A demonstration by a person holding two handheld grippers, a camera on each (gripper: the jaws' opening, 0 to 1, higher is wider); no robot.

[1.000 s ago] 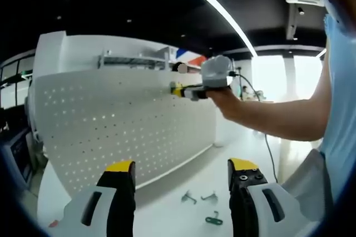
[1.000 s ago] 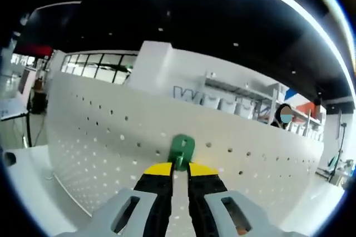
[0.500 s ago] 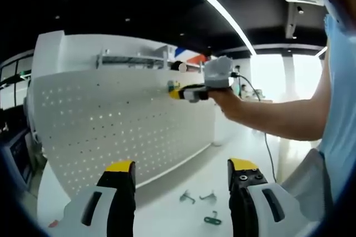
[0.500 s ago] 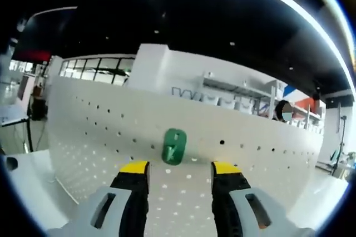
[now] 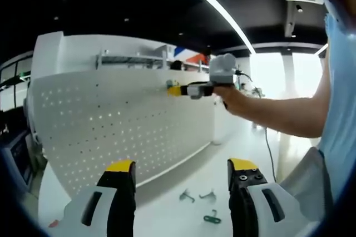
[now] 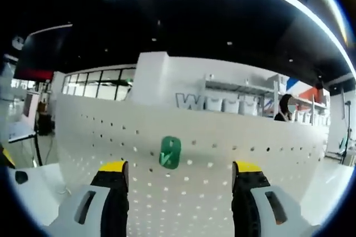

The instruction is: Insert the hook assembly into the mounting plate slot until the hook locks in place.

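Pegboard on my left, a white perforated plate standing upright on the white table, running from the near left away toward the far right. In the left gripper view my left gripper has its yellow-tipped jaws spread wide with nothing between them, pointed at the lower part of the board. Just past them on the table lie three small hooks: two grey ones side by side and a green one nearer to me, all well apart from the board's foot. Further right and high up, my right gripper is out at arm's length by the top edge of the pegboard, and a spot of green shows on the board just beside its yellow tips.

Over to the right gripper view: the pegboard spans the frame from left to right. The green hook sits flat against the board, upright, in the upper rows of holes, and it hangs there on its own. My right gripper is wide open, one jaw on each side and below the hook, neither one touching it. I cannot tell from here whether the hook is locked in. Behind the board, a white wall with shelves runs off to the right.
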